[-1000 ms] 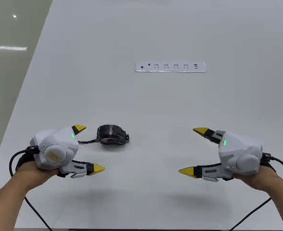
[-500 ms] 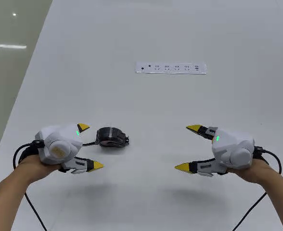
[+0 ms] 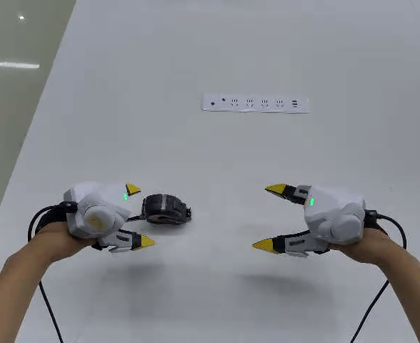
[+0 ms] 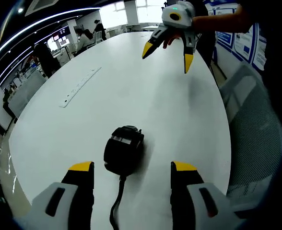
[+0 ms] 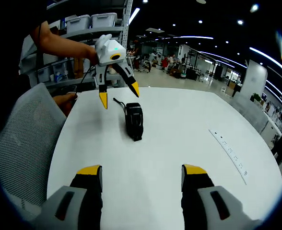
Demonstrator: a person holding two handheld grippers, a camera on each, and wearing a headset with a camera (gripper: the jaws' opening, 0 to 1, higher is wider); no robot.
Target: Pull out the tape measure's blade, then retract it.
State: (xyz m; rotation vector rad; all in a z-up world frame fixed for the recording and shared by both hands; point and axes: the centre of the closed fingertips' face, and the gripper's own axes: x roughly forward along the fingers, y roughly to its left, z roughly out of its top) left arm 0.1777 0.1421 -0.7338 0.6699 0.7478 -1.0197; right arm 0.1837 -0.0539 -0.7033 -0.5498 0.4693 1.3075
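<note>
Tape measure (image 3: 166, 209) beside left hand-held gripper (image 3: 137, 215)

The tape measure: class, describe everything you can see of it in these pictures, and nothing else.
The tape measure is a compact black case with rounded corners, plastic by its look, with a paler grey patch on its upper face. No blade is drawn out. A thin black cord trails from it toward the left gripper. It lies on the white table, just ahead of that gripper's open jaws, which do not grip it.
</note>
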